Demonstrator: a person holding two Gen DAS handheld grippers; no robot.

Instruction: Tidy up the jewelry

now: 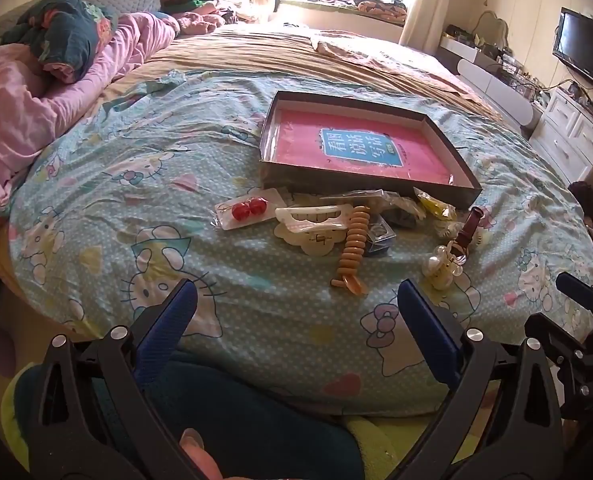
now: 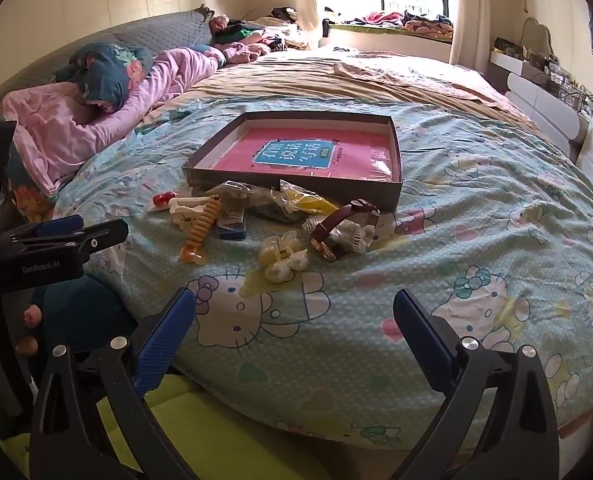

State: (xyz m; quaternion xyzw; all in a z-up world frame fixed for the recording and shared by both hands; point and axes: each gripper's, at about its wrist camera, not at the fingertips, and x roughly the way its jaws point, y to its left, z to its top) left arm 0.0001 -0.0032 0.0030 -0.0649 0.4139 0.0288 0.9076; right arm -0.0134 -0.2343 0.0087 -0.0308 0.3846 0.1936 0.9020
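A shallow grey box (image 1: 470,168) (image 2: 397,152) with a pink book inside lies on the bed. In front of it is a loose pile: red earrings on a card (image 1: 248,208) (image 2: 163,199), a white hair clip (image 1: 314,216) (image 2: 188,203), an orange spiral band (image 1: 354,244) (image 2: 202,224), a cream flower claw clip (image 1: 442,266) (image 2: 282,258), a brown-strap watch (image 1: 468,232) (image 2: 338,222), and small bags. My left gripper (image 1: 296,304) is open and empty, short of the pile. My right gripper (image 2: 294,310) is open and empty, near the claw clip.
The bed has a Hello Kitty cover (image 1: 176,184) (image 2: 476,240). Pink bedding and pillows (image 1: 36,92) (image 2: 76,128) lie at the far left. White drawers (image 1: 572,140) and a TV (image 1: 588,52) stand at the right. The left gripper's side (image 2: 56,236) shows in the right wrist view.
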